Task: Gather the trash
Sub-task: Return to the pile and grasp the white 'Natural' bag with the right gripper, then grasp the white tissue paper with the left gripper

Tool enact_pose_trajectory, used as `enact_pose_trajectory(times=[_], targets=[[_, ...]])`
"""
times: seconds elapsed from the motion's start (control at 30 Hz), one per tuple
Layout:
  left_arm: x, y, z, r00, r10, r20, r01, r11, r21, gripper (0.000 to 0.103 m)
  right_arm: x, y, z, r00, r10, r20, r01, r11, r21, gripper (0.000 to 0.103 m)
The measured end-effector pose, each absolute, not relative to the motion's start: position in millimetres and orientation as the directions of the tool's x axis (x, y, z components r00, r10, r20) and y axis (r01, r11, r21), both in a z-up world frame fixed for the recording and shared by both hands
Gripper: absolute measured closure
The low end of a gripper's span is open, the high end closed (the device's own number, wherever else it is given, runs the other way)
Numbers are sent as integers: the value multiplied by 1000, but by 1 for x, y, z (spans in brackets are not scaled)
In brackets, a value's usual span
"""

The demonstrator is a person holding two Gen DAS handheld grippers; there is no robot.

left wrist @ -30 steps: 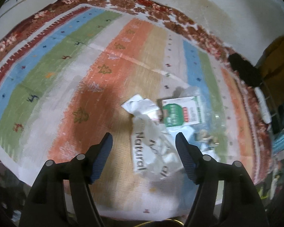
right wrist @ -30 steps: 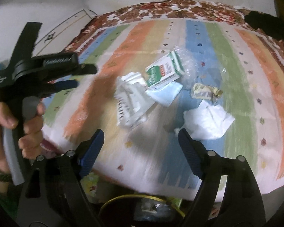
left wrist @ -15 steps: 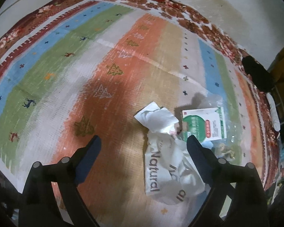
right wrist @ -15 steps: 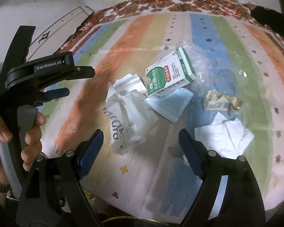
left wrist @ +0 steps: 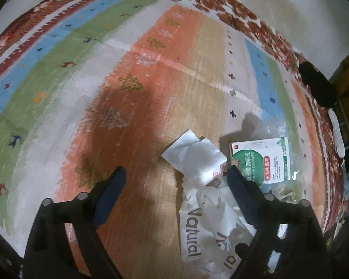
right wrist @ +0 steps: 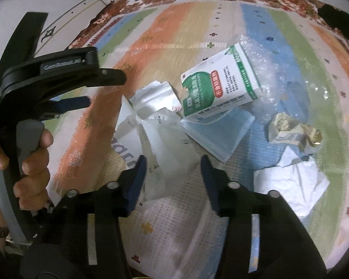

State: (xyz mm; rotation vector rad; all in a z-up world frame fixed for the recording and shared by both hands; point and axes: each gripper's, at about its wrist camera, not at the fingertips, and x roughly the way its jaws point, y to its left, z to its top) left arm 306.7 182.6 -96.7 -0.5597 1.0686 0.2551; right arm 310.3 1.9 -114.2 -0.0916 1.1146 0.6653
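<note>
— White plastic bag, the crumpled one with "Natural" printed on it: where does it lie?

— On the striped rug, just left of the green-and-white carton, which rests partly on a blue face mask.

— And the right gripper?

— Hovering over the bag's near edge, fingers parted, nothing between them.

— The left gripper?

— Fingers spread wide, empty, above the bag and a white pouch.

— Other trash?

— A crumpled wrapper and white paper to the right.
</note>
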Motion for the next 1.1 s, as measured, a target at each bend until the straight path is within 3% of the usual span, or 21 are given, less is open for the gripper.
enact_pose_trajectory(times=[0.03, 0.13, 0.57, 0.77, 0.87, 0.93, 1.03, 1.1], targets=[[309, 182, -97, 469, -73, -880, -452, 836, -310, 19, 311, 3, -116, 263, 449, -854, -540, 802, 255, 75], [317, 177, -101, 459, -76, -885, -432, 852, -297, 19, 315, 1, -123, 250, 434, -865, -526, 812, 255, 90], [344, 166, -124, 392, -96, -915, -347, 906, -244, 26, 316, -47, -118, 206, 402, -892, -495, 829, 259, 95], [355, 150, -136, 341, -94, -936, -300, 932, -203, 35, 314, -63, -111, 188, 370, -910, -482, 842, 243, 95], [358, 143, -140, 322, -92, -942, -270, 945, -185, 50, 315, -65, -110, 183, 361, -914, -485, 842, 236, 95], [357, 142, -141, 313, -82, -946, -269, 948, -171, 79, 317, -67, -108, 188, 352, -917, -479, 848, 227, 95], [355, 141, -137, 316, -82, -945, -258, 951, -168, 94, 317, -68, -107, 186, 354, -916, -469, 852, 234, 95], [351, 141, -130, 327, -82, -942, -260, 950, -173, 97, 317, -70, -106, 190, 353, -916, -463, 855, 234, 95]])
